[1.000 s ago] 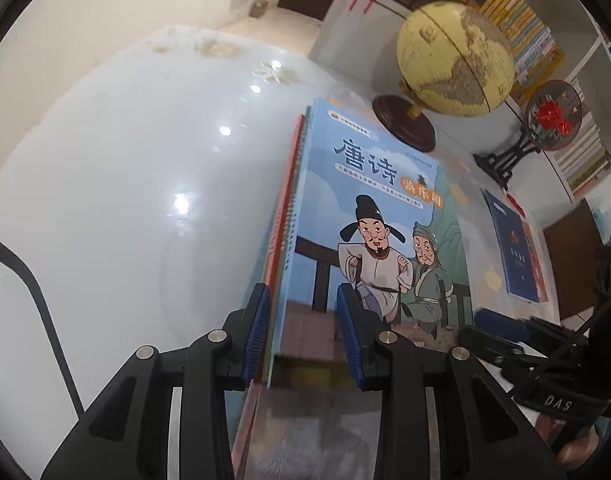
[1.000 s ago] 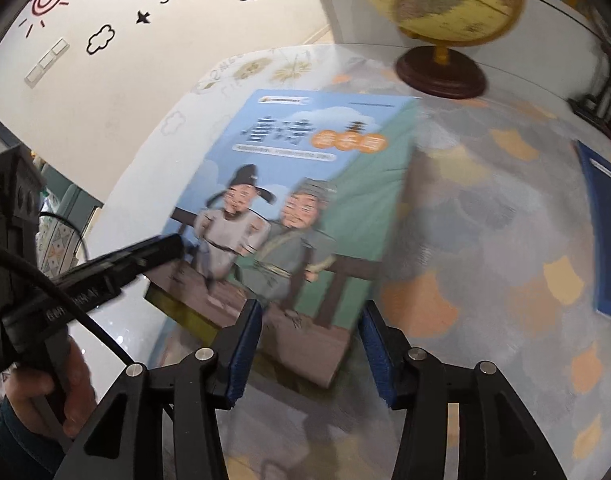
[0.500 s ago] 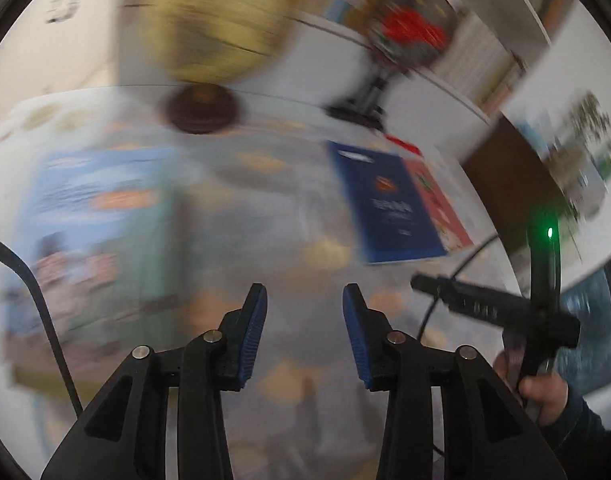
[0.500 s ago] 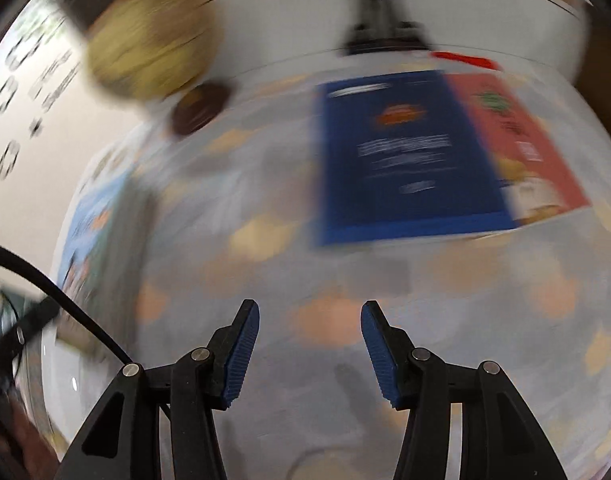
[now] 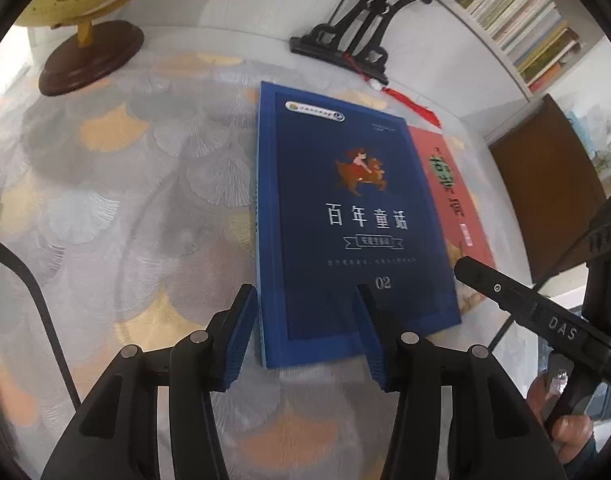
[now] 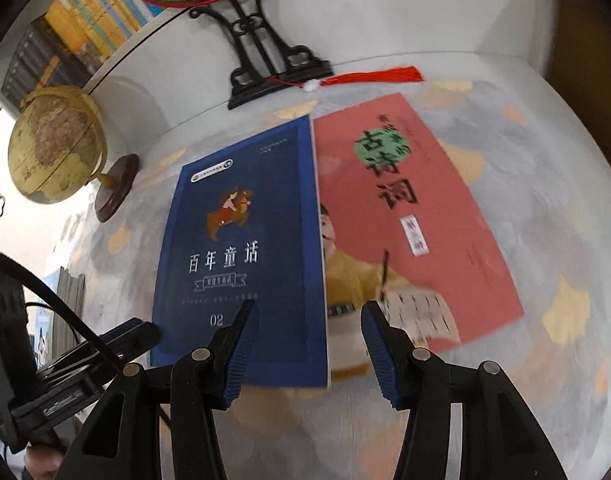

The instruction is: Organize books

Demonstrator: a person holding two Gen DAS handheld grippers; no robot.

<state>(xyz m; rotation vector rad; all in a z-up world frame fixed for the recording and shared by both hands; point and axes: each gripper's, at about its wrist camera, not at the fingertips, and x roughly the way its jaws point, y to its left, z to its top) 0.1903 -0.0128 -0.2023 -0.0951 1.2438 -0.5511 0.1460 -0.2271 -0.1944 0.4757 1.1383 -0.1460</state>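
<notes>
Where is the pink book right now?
The flat pink paperback book lies on the leaf-patterned tablecloth, partly tucked under the dark blue book at its left in the right wrist view, just in front of the black carved stand.

Table (image 5: 117, 208) under a grey-and-orange leaf-print cloth. Blue book (image 5: 345, 220) lies flat just ahead of the left fingers, overlapping a red book (image 6: 405, 200) (red one ahead of the right fingers). Globe (image 6: 53, 148) and black fan stand (image 5: 345, 52) at the far edge.
</notes>
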